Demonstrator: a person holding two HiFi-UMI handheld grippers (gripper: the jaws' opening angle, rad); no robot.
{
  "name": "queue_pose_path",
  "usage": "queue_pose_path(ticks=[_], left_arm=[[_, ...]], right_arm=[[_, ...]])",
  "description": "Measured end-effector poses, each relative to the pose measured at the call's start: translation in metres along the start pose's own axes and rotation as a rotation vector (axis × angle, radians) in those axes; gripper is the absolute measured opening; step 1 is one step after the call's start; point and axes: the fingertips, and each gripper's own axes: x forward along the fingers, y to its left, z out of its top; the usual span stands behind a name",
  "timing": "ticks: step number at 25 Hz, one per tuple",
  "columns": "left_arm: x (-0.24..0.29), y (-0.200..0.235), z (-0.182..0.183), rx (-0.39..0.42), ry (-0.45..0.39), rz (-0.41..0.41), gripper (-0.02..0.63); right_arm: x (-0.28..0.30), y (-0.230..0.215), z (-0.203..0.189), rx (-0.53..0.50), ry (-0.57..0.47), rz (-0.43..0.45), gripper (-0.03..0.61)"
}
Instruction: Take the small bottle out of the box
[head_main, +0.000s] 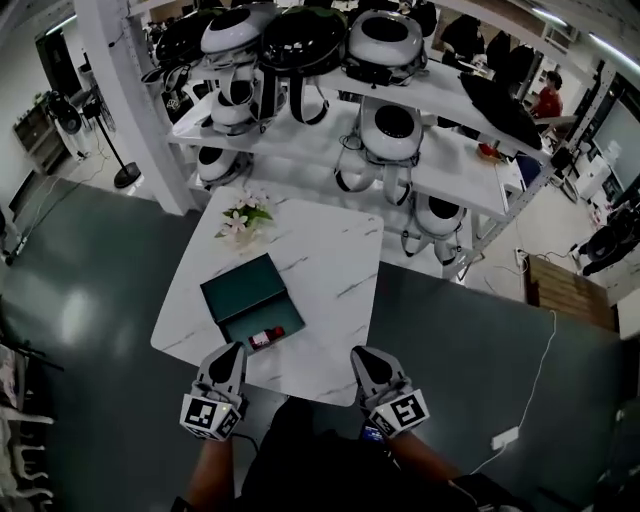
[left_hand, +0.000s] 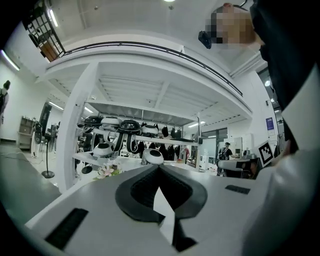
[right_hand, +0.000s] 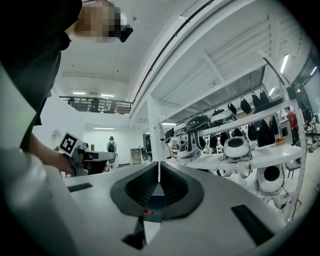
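Observation:
A dark green box (head_main: 240, 292) lies open on the white marble table (head_main: 330, 270), lid tilted back. The small red bottle (head_main: 266, 337) lies in the box's tray near its front right corner. My left gripper (head_main: 233, 348) is shut and empty, pointing at the table's near edge just left of the bottle. My right gripper (head_main: 360, 353) is also shut and empty, at the near edge to the right of the box. In the right gripper view the bottle (right_hand: 148, 212) shows as a red speck between the jaws, whose tips (right_hand: 159, 163) meet. In the left gripper view the left gripper (left_hand: 159, 166) is shut too.
A small bunch of flowers (head_main: 243, 216) stands at the table's far left corner. White shelves (head_main: 330, 150) with round white and black headsets stand behind the table. A cable and power strip (head_main: 505, 438) lie on the dark floor at the right.

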Motion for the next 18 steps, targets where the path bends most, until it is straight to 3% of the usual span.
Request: queue_pose_path(ticks=[3, 6, 13, 16, 18], left_arm=[[0.023, 0.031, -0.008, 0.001, 0.031, -0.012, 0.014], [0.044, 0.058, -0.025, 0.043, 0.113, -0.046, 0.015], [0.092, 0.083, -0.08, 0.246, 0.447, -0.298, 0.016], [0.103, 0.079, -0.112, 0.29, 0.614, -0.421, 0.025], [0.107, 0.074, -0.138, 0.297, 0.728, -0.494, 0.116]], right_arm=[[0.03, -0.007, -0.005, -0.018, 0.041, -0.008, 0.037], [0.056, -0.018, -0.014, -0.027, 0.082, -0.036, 0.037], [0.087, -0.044, -0.032, -0.028, 0.131, -0.152, 0.037], [0.089, -0.051, -0.039, -0.013, 0.155, -0.2, 0.037], [0.089, -0.057, -0.046, 0.0, 0.17, -0.224, 0.037]])
